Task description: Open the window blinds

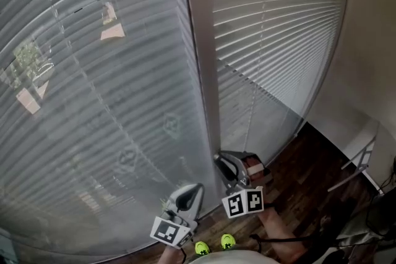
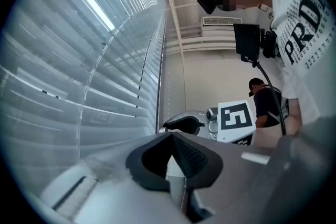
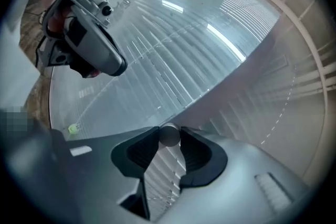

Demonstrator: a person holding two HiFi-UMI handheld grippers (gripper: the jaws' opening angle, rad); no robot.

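My right gripper [image 3: 169, 137]: jaws clamped on round grey blind wand [image 3: 169, 134] | my left gripper [image 2: 171, 136]: jaws together, nothing between | grey horizontal-slat window blinds [image 1: 111, 108]: close ahead.

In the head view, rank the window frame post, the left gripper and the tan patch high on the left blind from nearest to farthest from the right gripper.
From the right gripper, closed on the tilt wand:
1. Window frame post, right at its jaws, just left.
2. Left gripper, lower left, beside it.
3. Tan patch, far up on the left blind.
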